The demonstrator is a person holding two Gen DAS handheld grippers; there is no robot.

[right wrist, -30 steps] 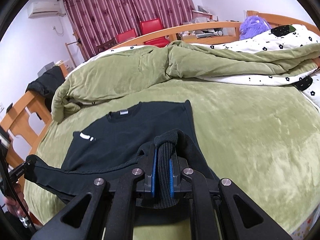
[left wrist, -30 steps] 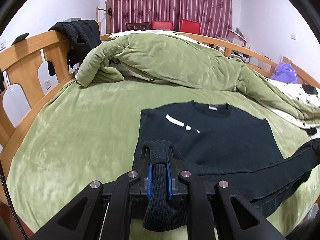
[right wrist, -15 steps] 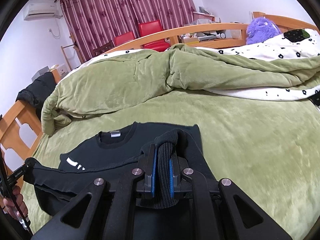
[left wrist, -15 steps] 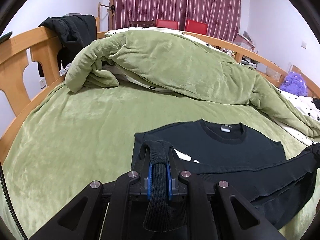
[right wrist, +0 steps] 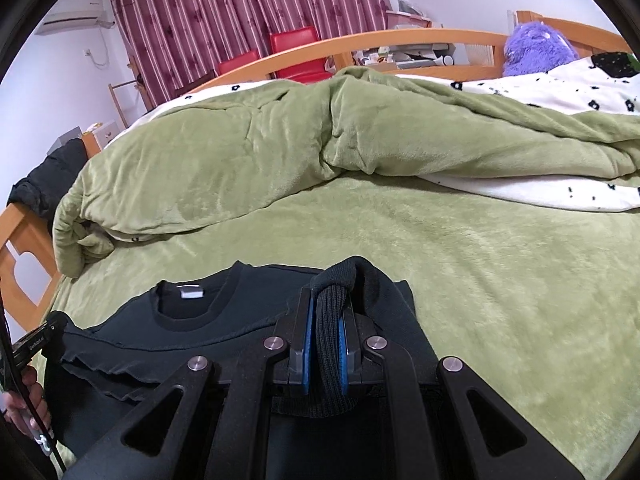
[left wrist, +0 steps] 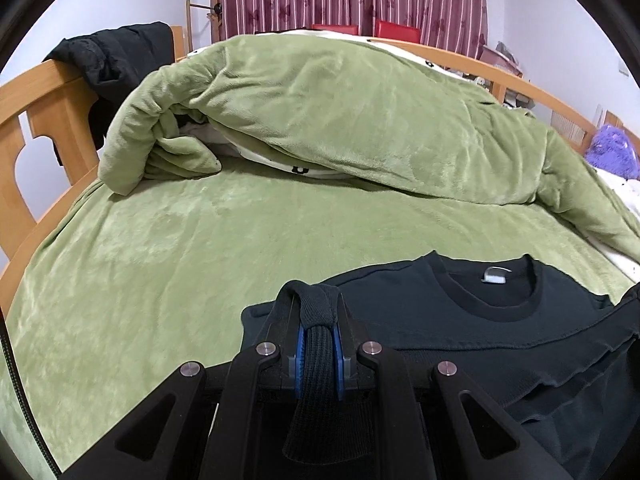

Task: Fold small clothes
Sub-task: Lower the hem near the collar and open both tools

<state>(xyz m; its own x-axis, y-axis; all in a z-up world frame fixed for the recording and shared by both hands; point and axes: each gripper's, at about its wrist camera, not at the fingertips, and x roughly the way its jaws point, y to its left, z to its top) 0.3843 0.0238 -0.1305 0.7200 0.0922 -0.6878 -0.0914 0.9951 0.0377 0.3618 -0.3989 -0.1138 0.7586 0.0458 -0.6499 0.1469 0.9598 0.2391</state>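
Observation:
A black sweatshirt (left wrist: 460, 320) lies on the green bedsheet, collar with a white label away from me; it also shows in the right wrist view (right wrist: 200, 328). My left gripper (left wrist: 317, 320) is shut on the ribbed hem at the sweatshirt's left corner. My right gripper (right wrist: 330, 312) is shut on the ribbed hem at its right corner. The hem stretches between the two grippers and lies over the chest, close to the collar. The chest print is hidden under the fold.
A rumpled green duvet (left wrist: 340, 120) lies across the far side of the bed. A wooden bed frame (left wrist: 36, 128) with a black jacket (left wrist: 112, 64) is at the left. A purple plush (right wrist: 540, 48) sits at the far right. Bare green sheet (right wrist: 500, 264) lies right of the sweatshirt.
Both grippers have carried the hem forward over the sweatshirt toward the collar. The white chest print, visible before, is now covered by the folded lower half.

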